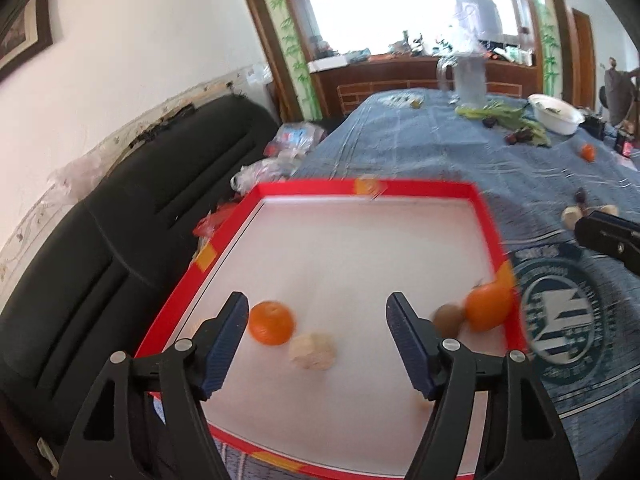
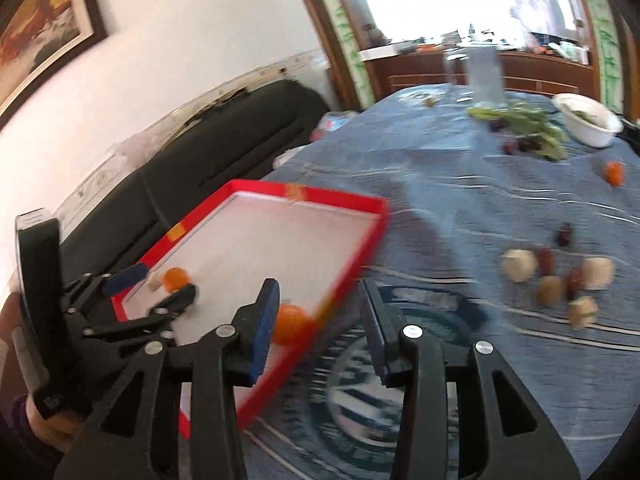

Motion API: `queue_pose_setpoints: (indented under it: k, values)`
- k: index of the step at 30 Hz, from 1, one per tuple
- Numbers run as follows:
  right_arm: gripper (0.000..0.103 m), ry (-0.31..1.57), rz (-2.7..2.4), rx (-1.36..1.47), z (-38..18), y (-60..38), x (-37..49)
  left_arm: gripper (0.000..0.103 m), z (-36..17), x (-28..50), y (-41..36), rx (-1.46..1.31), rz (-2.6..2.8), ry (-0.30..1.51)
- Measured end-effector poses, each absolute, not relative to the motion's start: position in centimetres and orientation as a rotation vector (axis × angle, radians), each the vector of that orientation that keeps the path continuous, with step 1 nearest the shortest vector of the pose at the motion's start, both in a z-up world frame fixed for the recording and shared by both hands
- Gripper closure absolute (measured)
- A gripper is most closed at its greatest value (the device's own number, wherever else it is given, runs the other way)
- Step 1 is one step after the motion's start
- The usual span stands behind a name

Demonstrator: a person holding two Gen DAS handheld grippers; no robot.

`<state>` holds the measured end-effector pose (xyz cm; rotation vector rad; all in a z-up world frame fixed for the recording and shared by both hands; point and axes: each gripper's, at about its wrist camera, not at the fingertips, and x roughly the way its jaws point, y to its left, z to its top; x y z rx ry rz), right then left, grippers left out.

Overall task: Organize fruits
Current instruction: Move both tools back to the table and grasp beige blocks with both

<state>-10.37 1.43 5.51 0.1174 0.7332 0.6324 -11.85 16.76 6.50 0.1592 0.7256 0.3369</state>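
Fruit already lies in the shallow red-rimmed white tray (image 1: 486, 216). Left wrist view: the left gripper (image 1: 318, 316) hangs spread and empty over the tray; a round orange (image 1: 271, 322) sits just beside its left finger, a pale beige fruit (image 1: 313, 351) between the fingers, and a brown kiwi (image 1: 448, 318) touching a larger orange (image 1: 489, 306) beyond its right finger. Lowered carelessly, the fingers could likely set these round fruits rolling. Right wrist view: the right gripper (image 2: 318, 326) is spread and empty over the blue tablecloth (image 2: 420, 168), its left finger above the tray's rim. The loose pale and dark fruits (image 2: 554, 282) lie ahead and to its right; a hasty swing might clip the tray or scatter them.
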Motion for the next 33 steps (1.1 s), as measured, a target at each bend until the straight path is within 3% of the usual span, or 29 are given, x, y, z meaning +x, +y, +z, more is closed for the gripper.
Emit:
queue_pose_setpoints:
  k: [11, 21, 23, 26, 33]
  values:
    - [0.06, 0.755, 0.261, 0.166, 4.8, -12.9, -5.0, 0.028, 7.8, -10.4, 7.8, 0.237, 0.067, 0.721]
    - [0.06, 0.854, 0.239, 0.136, 2.1, -13.5, -1.6, 0.028, 6.9, -8.7, 1.5, 0.267, -0.106, 0.78]
    - [0.062, 0.864, 0.238, 0.156, 1.7, -14.0, -1.3, 0.028, 6.7, -8.5, 0.6, 0.271, -0.126, 0.794]
    - [0.075, 0.875, 0.273, 0.19, 1.5, -14.5, -1.1, 0.028, 6.6, -7.9, -0.3, 0.273, -0.148, 0.814]
    - [0.075, 0.892, 0.273, 0.267, 2.3, -15.9, -1.1, 0.028, 5.7, -5.5, -3.2, 0.258, -0.201, 0.874]
